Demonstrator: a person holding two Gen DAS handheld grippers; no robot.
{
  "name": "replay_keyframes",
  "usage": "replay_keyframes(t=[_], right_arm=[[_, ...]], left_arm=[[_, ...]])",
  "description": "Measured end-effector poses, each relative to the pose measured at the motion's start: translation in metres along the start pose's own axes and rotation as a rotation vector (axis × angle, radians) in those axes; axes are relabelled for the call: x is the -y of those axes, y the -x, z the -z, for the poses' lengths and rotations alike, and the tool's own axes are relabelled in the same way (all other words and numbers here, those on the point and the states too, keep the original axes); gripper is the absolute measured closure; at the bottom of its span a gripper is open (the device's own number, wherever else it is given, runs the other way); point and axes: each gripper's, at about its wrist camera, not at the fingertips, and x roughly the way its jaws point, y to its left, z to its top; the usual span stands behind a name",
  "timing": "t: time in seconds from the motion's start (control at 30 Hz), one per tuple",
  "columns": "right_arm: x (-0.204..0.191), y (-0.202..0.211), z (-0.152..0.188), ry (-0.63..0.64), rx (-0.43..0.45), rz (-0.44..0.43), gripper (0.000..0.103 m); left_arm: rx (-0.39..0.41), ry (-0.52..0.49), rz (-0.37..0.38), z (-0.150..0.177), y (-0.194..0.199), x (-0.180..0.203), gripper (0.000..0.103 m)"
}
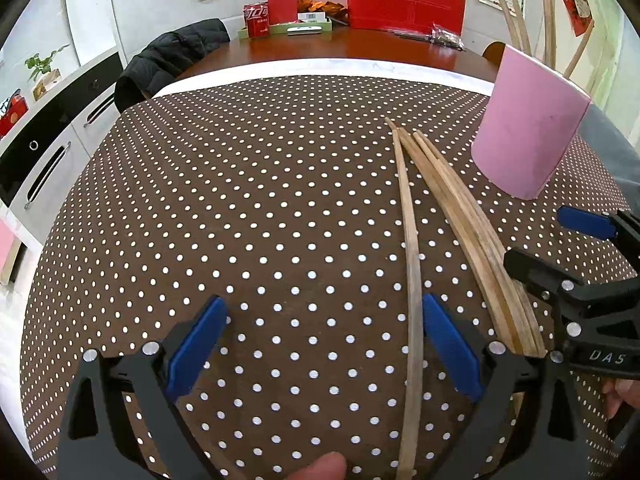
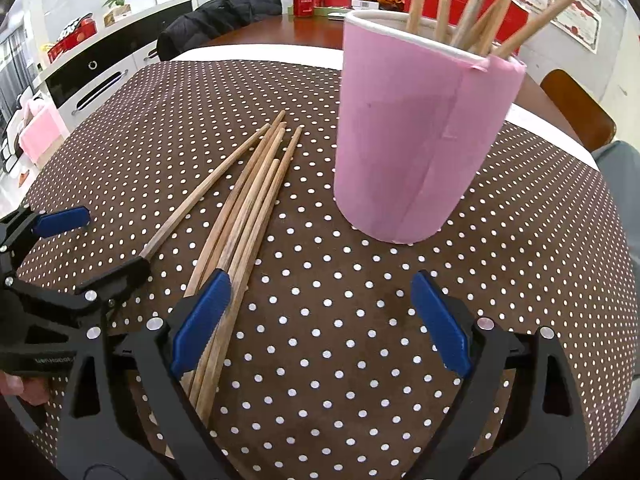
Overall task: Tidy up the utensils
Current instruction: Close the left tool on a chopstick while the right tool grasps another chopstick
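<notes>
Your left gripper [image 1: 324, 344] and right gripper [image 2: 320, 320] both hang with fingers apart over the dotted tablecloth [image 1: 240, 220]. Loose chopsticks [image 2: 248, 200] lie mid-table beside the pink cup [image 2: 416, 140]; cabinets [image 1: 52, 160] line the room's wall.

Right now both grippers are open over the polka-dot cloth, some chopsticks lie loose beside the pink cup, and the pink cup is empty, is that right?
Not quite. The pink cup is not empty: the right wrist view shows several chopsticks standing in it. The rest holds: the left gripper and right gripper are open over the polka-dot cloth, and loose chopsticks lie beside the cup.
</notes>
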Motion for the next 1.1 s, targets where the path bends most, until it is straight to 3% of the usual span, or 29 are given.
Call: replay_keyframes(t=[0.13, 0.2, 0.27, 0.33, 0.47, 0.53, 1.1], right_arm=[[0.0, 0.002, 0.002, 0.01, 0.002, 0.047, 0.014], [0.001, -0.001, 0.004, 0.022, -0.025, 0.079, 0.018], [0.007, -0.003, 0.006, -0.026, -0.025, -0.005, 0.02], [0.008, -0.001, 0.007, -0.044, -0.005, 0.011, 0.02], [0.015, 0.006, 0.008, -0.108, 0.038, -0.037, 0.02], [0.015, 0.004, 0.01, -0.091, 0.02, -0.051, 0.02], [-0.016, -0.002, 0.0, -0.001, -0.047, 0.018, 0.02]], left_arm=[[0.0, -0.002, 0.002, 0.0, -0.001, -0.001, 0.007], [0.002, -0.002, 0.002, 0.0, -0.001, -0.001, 0.007], [0.002, -0.002, 0.003, -0.001, -0.003, -0.003, 0.007], [-0.001, -0.002, 0.003, -0.002, -0.004, -0.004, 0.007], [0.0, -0.003, 0.003, -0.002, -0.004, -0.004, 0.007], [0.001, -0.002, 0.002, -0.002, -0.003, -0.003, 0.007], [0.0, 0.003, 0.003, -0.002, -0.004, -0.007, 0.007]])
